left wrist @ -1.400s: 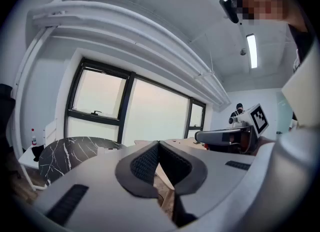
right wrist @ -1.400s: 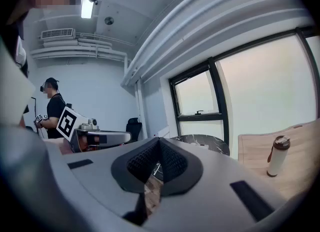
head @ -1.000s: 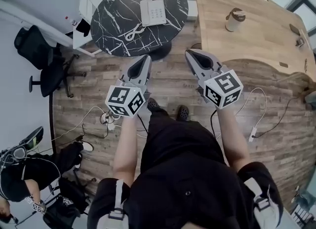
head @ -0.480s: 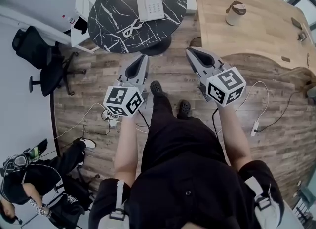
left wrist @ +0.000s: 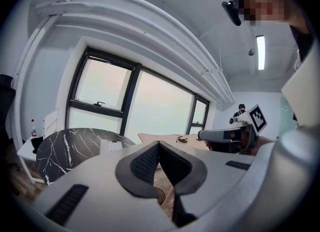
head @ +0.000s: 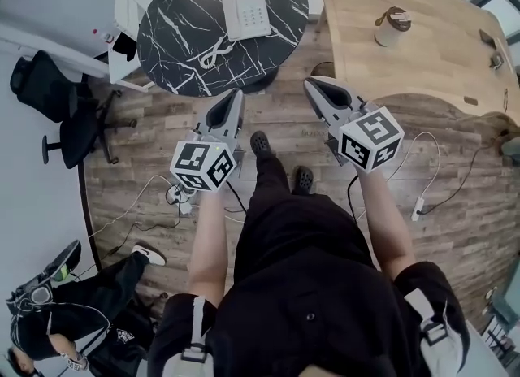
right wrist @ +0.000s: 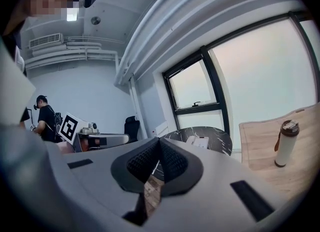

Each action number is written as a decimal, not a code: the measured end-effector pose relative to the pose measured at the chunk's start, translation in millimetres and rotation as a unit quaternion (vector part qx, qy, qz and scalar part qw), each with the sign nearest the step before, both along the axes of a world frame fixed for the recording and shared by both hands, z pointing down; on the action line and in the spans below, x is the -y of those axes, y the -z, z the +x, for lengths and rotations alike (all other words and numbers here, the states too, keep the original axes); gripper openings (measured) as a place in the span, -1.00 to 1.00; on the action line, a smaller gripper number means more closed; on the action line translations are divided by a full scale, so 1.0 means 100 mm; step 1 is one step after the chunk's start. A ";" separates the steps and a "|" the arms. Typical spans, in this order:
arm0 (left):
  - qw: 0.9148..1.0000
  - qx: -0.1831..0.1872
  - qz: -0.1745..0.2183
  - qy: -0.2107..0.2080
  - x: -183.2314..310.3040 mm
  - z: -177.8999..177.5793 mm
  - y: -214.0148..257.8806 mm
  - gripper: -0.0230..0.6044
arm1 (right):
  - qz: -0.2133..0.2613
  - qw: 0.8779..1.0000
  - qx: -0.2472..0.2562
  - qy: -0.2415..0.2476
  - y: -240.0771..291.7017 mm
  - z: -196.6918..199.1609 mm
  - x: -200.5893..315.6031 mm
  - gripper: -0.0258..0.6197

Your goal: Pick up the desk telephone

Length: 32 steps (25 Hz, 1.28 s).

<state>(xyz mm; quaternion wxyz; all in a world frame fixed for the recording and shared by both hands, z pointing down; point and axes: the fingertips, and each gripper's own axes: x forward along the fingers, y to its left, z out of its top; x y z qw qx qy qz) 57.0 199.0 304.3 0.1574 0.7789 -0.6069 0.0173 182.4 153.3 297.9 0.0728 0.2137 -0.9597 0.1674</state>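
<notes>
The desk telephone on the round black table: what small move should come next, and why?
Probably carry both claws forward, toward the telephone. It lies on the round black table, while the left claw and the right claw hang over the wooden floor, short of the table's edge. Both are shut and empty, so opening can wait until they are near.

A white desk telephone [head: 246, 13] lies flat on the round black marble table [head: 175, 42], its coiled cord [head: 213, 50] trailing toward me.
</notes>
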 end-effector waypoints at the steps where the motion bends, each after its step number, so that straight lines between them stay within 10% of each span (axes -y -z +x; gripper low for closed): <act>1: 1.000 -0.003 0.000 -0.002 0.07 -0.05 -0.01 -0.88 | 0.000 1.000 -0.003 0.000 0.00 -0.06 0.06 -0.83; 32: 0.996 -0.039 -0.014 -0.077 1.65 -1.84 -0.23 -0.87 | 0.003 0.996 -0.048 -0.076 -0.04 -1.71 1.45 -0.83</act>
